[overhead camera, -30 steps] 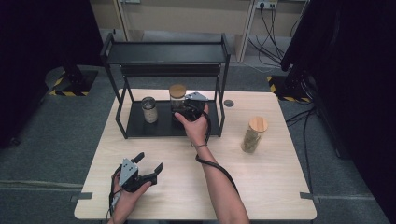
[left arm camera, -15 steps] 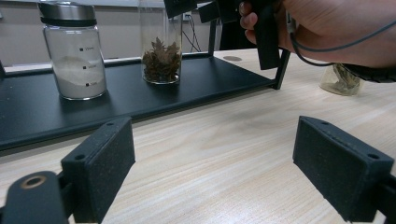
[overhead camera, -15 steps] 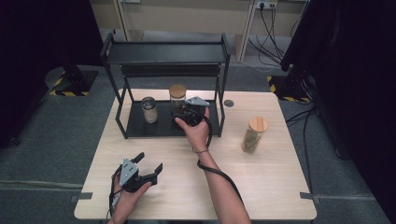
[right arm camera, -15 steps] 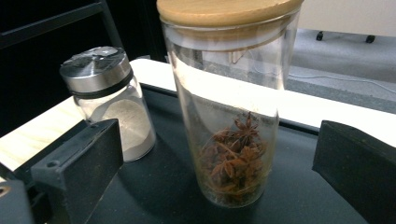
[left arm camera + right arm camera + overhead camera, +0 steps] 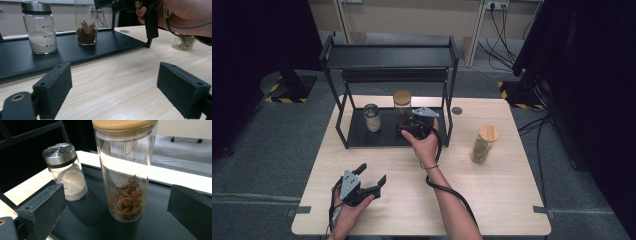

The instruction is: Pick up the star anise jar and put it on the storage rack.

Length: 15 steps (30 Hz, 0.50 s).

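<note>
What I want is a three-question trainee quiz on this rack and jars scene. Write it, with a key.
1. True or false: the right hand-held gripper is shut on the star anise jar.
2. Which lid does the white powder jar have? A wooden; B metal; C none.
3. Fill in: the third jar stands on the ___, outside the black rack.

Key: 1 false, its jaws stand open and apart from the glass; 2 B; 3 table.
</note>
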Each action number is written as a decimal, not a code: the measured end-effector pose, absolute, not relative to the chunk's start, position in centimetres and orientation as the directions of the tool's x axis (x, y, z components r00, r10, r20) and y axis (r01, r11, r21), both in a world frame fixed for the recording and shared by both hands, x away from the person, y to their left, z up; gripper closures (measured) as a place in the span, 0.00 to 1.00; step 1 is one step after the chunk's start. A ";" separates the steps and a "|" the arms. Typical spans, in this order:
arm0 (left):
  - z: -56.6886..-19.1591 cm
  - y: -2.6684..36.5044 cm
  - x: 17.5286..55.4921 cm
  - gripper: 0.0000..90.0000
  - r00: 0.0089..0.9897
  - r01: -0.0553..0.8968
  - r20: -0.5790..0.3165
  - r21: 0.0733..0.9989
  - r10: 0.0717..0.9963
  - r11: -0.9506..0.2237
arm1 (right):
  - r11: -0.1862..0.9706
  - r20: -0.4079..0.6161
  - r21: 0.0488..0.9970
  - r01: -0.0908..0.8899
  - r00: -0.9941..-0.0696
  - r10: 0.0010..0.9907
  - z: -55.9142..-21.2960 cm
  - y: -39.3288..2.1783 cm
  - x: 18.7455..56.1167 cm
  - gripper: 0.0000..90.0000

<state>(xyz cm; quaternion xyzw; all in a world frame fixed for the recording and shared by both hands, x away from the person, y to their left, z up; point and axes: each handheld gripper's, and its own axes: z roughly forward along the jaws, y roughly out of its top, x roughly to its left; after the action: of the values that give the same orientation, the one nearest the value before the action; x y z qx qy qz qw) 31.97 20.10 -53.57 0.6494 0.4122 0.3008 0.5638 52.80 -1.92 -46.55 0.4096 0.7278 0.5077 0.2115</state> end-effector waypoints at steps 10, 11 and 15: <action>-53.6 20.1 32.0 0.14 0.479 0.194 -0.071 0.981 0.875 -0.027 | 0.147 0.119 0.910 0.387 -0.584 0.803 -46.3 -2.3 51.7 0.02; -53.6 20.1 32.0 0.14 0.479 0.195 -0.072 0.980 0.875 -0.026 | 0.149 0.116 0.910 0.386 -0.585 0.803 -46.3 -2.4 51.5 0.02; -53.6 20.1 32.0 0.14 0.478 0.194 -0.072 0.981 0.875 -0.025 | 0.145 0.121 0.911 0.387 -0.585 0.802 -46.4 -2.6 51.1 0.02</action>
<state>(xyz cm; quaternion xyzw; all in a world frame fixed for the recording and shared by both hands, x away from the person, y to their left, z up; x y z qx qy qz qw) 31.95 20.08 -53.58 0.6492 0.4118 0.3019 0.5637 51.10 -2.65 -46.44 0.4076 0.7290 0.5111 0.2029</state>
